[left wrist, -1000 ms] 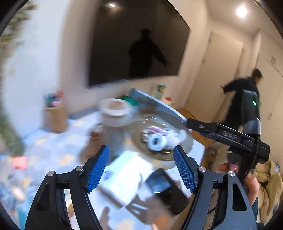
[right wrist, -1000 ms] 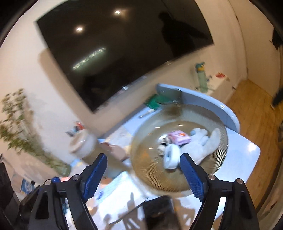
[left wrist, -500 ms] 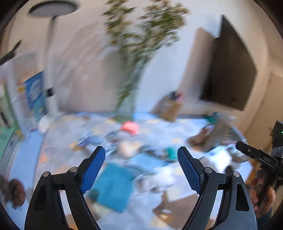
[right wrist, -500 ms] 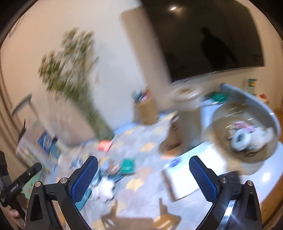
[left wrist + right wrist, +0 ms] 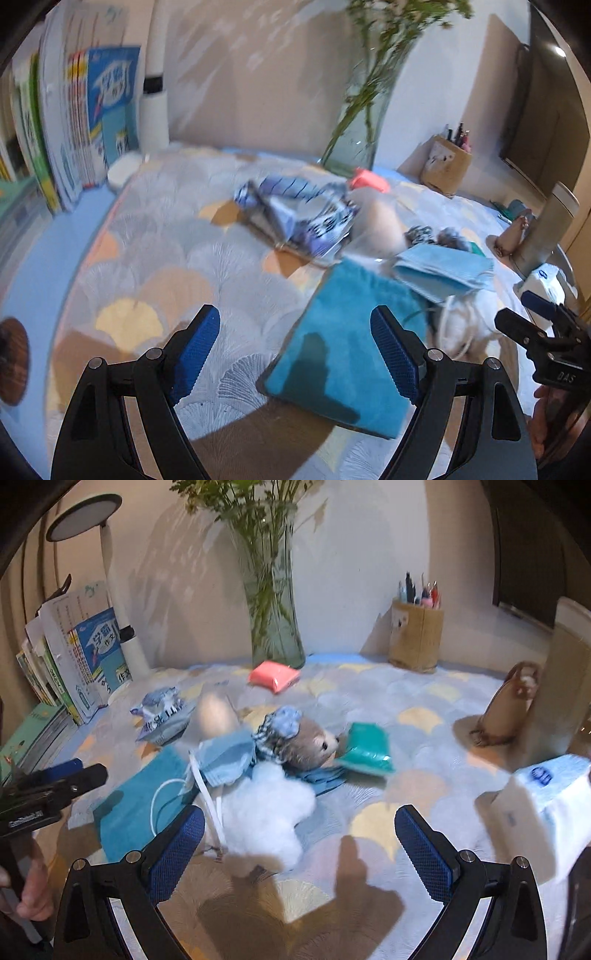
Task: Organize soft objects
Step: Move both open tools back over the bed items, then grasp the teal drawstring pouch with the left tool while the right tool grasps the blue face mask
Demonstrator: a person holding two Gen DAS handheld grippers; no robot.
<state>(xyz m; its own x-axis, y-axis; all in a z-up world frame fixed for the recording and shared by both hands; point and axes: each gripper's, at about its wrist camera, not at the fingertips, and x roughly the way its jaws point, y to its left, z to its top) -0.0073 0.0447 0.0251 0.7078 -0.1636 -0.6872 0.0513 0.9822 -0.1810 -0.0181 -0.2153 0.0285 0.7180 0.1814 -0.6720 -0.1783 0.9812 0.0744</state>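
A heap of soft things lies on the patterned cloth. A folded teal towel (image 5: 343,343) (image 5: 140,801) lies flat, partly between the open jaws of my left gripper (image 5: 295,350). Light blue face masks (image 5: 443,273) (image 5: 225,757) sit on its far corner. A white fluffy cloud-shaped plush (image 5: 266,808) lies just ahead of my right gripper (image 5: 299,845), which is wide open and holds nothing. Behind it lie a grey plush animal (image 5: 310,746) with a blue flower, a green packet (image 5: 365,753), a pink packet (image 5: 273,675) and a blue-white snack bag (image 5: 162,716) (image 5: 295,214).
A glass vase (image 5: 273,620) with green stems stands at the back. A pen holder (image 5: 415,638) is to its right, books (image 5: 74,657) and a white lamp post (image 5: 125,627) to its left. A tissue pack (image 5: 550,797) and a tall grey cylinder (image 5: 561,679) stand at right.
Both views have swung away from the bowl and the dark screen, leftwards and down onto the heap of soft things. Both grippers now stand wider open.
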